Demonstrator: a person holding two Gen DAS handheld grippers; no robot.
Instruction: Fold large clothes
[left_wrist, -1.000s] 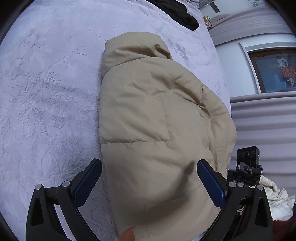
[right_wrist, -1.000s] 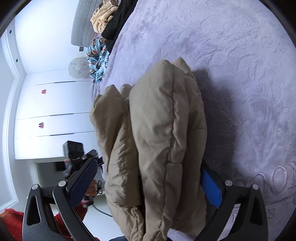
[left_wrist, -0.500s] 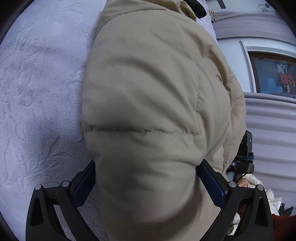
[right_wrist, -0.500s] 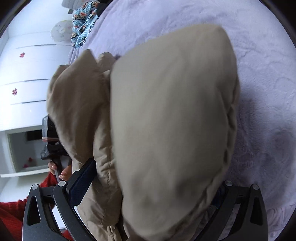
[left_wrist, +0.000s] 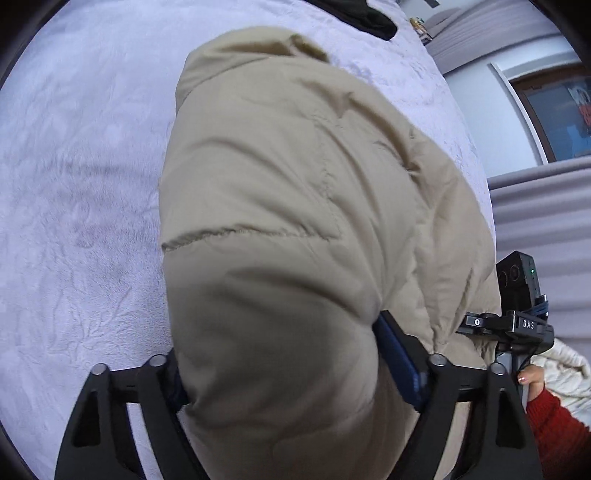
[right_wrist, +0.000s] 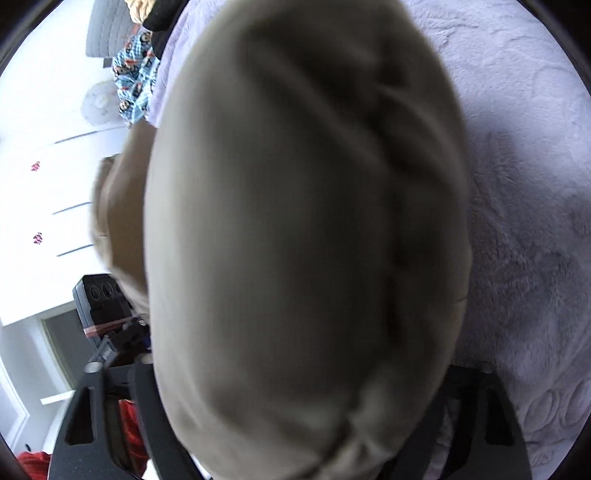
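- Puffer jacket (left_wrist: 295, 221), beige, quilted, folded into a thick bundle; it lies on the lavender bedspread (left_wrist: 81, 184) of a bed and fills most of both wrist views.
- Left tongs (left_wrist: 280, 373): jaws have just been closing, with the near end of the jacket bulging between them. Blue right-hand pad (left_wrist: 397, 363) presses into the fabric; the left-hand pad is mostly buried under the bulge. Reads as a clamp on the jacket at a wide setting.
- Right tongs (right_wrist: 295, 384): jaws have just been closing as well, jacket between them. Both pads are hidden behind the fabric, which swells over the black finger frames; picture is motion-blurred. Taken as gripping the jacket.
- Left view: the other gripper's camera housing (left_wrist: 517, 280) sits just beside the jacket's right edge, with a hand (left_wrist: 532, 378) in a red sleeve (left_wrist: 554, 424) below it.
- Black garment (left_wrist: 365, 16) at the far edge of the bed, well apart from the jacket.
- Right view: blue patterned cloth (right_wrist: 135, 85) near the bed's far corner; white cupboard doors (right_wrist: 48, 184) beyond.
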